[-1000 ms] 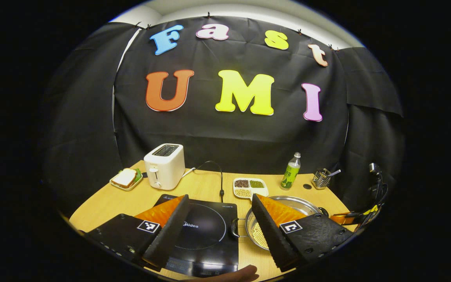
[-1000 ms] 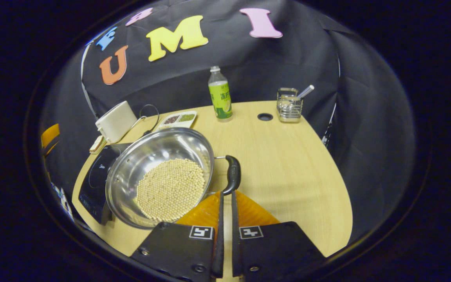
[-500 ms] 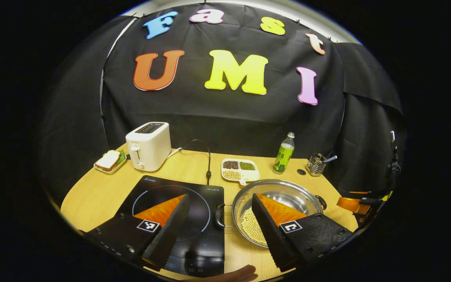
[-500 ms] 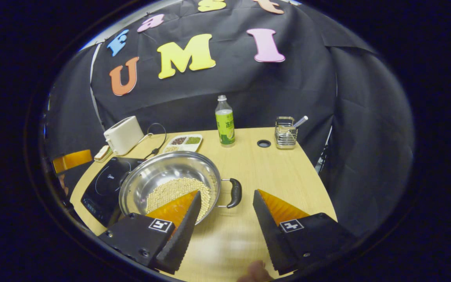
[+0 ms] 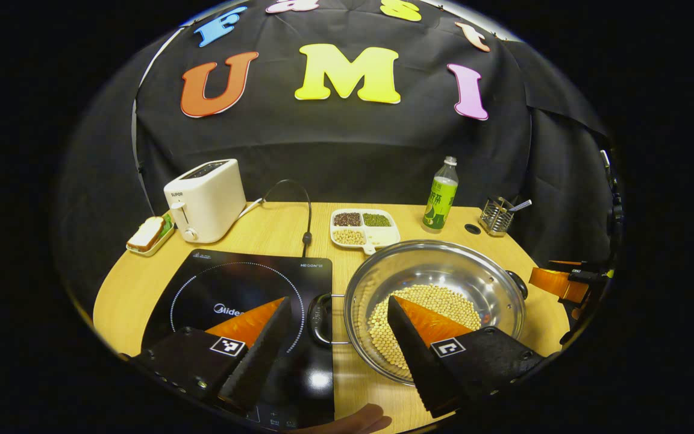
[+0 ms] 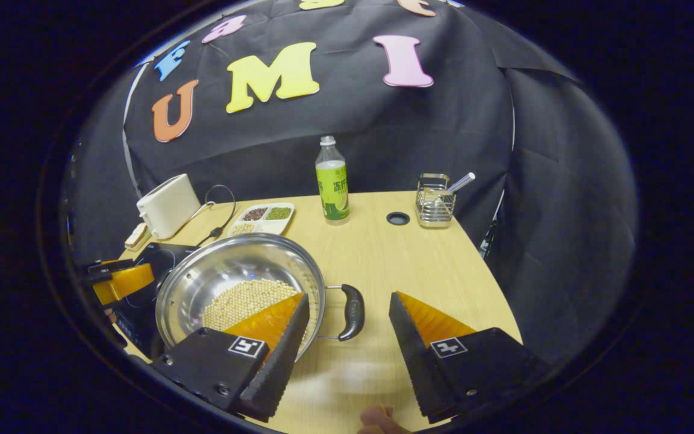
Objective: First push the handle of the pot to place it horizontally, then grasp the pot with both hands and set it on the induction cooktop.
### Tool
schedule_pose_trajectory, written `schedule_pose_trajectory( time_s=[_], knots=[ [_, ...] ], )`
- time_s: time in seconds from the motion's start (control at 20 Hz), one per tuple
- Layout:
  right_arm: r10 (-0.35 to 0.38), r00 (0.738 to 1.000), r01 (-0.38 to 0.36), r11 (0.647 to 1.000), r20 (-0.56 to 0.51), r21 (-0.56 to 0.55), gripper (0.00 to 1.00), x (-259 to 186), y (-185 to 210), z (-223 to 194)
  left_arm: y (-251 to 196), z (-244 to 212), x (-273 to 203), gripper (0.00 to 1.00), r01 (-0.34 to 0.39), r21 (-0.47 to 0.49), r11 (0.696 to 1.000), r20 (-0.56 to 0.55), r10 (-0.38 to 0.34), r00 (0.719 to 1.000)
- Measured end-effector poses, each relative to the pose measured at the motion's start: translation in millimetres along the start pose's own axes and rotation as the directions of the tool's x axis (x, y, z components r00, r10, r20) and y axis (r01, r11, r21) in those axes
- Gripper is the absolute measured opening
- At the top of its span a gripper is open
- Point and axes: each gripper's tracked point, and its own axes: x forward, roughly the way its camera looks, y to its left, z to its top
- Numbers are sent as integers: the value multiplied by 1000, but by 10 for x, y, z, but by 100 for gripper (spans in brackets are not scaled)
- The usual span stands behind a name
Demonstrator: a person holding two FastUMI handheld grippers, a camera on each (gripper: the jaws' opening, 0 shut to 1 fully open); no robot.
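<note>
Both fingers of the left gripper are standing wide in the left gripper view, straddling the pot's left handle, which is lying between the induction cooktop and the pot of beans, probably lining up a grasp. Right gripper view: the right gripper is likewise gaping around the pot's right handle, touching nothing, apparently readying the two-handed lift
</note>
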Motion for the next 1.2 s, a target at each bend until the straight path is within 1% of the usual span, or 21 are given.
schedule_pose_trajectory(
  time_s=[0.1, 0.2, 0.3, 0.45, 0.5, 0.7, 0.75, 0.8, 0.85, 0.9, 1.0, 1.05, 1.1, 1.15, 1.2],
  knots=[
    [10, 1000, -10, 1000, -16, -7, 85, 130, 36, -31, 11, -58, 115, 96, -1, -2, 1000, -25, 1, 1000],
    [-14, 999, 13, 999, -32, -32, 85, 248, -19, -62, 13, -119, 218, 96, 5, 1, 1000, -47, -5, 999],
    [-30, 998, 28, 999, -48, -40, 85, 356, -56, -109, 22, -135, 299, 96, 7, -19, 1000, -57, -8, 998],
    [-34, 996, 31, 999, -76, -45, 86, 479, -92, -195, 43, -198, 368, 96, 16, -18, 1000, -79, -18, 997],
    [-28, 996, 25, 999, -79, -39, 89, 499, -85, -203, 41, -220, 389, 96, 18, -19, 1000, -88, -19, 996],
    [-16, 997, 14, 999, -71, -32, 89, 543, -93, -212, 68, -341, 466, 96, 17, -28, 999, -123, -21, 992],
    [-16, 997, 14, 999, -73, -33, 89, 549, -94, -221, 88, -328, 459, 96, 8, -21, 1000, -119, -10, 993],
    [-15, 997, 13, 999, -76, -33, 92, 564, -94, -225, 95, -333, 488, 95, 13, -22, 1000, -120, -15, 993],
    [-14, 997, 12, 999, -78, -30, 93, 578, -88, -232, 88, -323, 482, 93, 13, -23, 1000, -116, -15, 993],
    [-13, 997, 11, 1000, -82, -27, 89, 599, -90, -246, 96, -337, 483, 93, 14, -24, 1000, -116, -16, 993],
    [-7, 996, 5, 1000, -90, -21, 89, 616, -82, -271, 80, -326, 478, 93, 25, -31, 999, -116, -28, 993],
    [-3, 996, 0, 1000, -92, -26, 93, 623, -80, -272, 99, -320, 488, 93, 19, -34, 999, -115, -22, 993],
    [1, 996, -4, 1000, -91, -29, 92, 626, -75, -266, 125, -341, 490, 92, 13, -37, 999, -120, -17, 993],
    [5, 996, -8, 1000, -91, -30, 89, 621, -74, -275, 141, -329, 494, 80, 10, -43, 999, -117, -15, 993],
    [15, 996, -18, 999, -92, -29, 89, 627, -60, -274, 146, -333, 490, 81, 13, -48, 999, -125, -19, 992]
  ],
)
